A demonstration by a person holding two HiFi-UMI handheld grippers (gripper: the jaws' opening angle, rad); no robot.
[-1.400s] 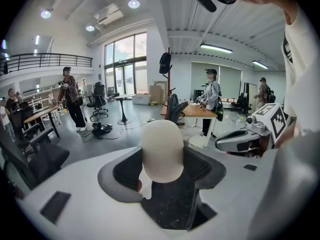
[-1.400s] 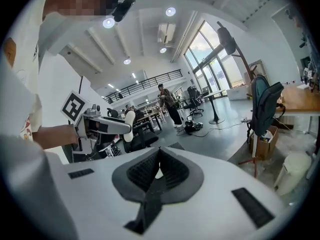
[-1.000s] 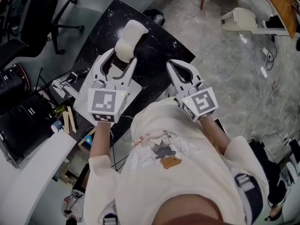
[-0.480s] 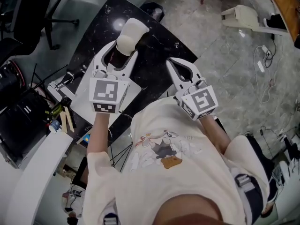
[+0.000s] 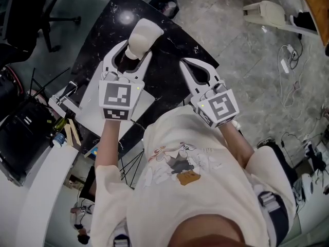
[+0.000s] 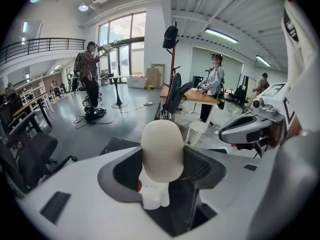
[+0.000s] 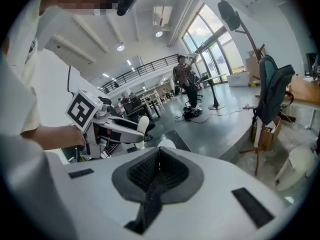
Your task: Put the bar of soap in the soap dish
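Change: left gripper [image 5: 139, 49] has edged a little farther from the person, carrying the soap [image 5: 145, 34] with it.
Left gripper: jaws clamped on the cream bar of soap [image 6: 161, 151], which stands up past the tips.
Right gripper [image 5: 184, 64]: jaws pressed together, nothing between them [image 7: 157, 154].
Soap: held at the left gripper's tips, above the black table [image 5: 169, 40].
White sheet [image 5: 90, 104]: below the left gripper's body.
Spacing: grippers side by side, apart.

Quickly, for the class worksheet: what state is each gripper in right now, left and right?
Left gripper: closed on the bar of soap.
Right gripper: closed, jaws together, holding nothing.
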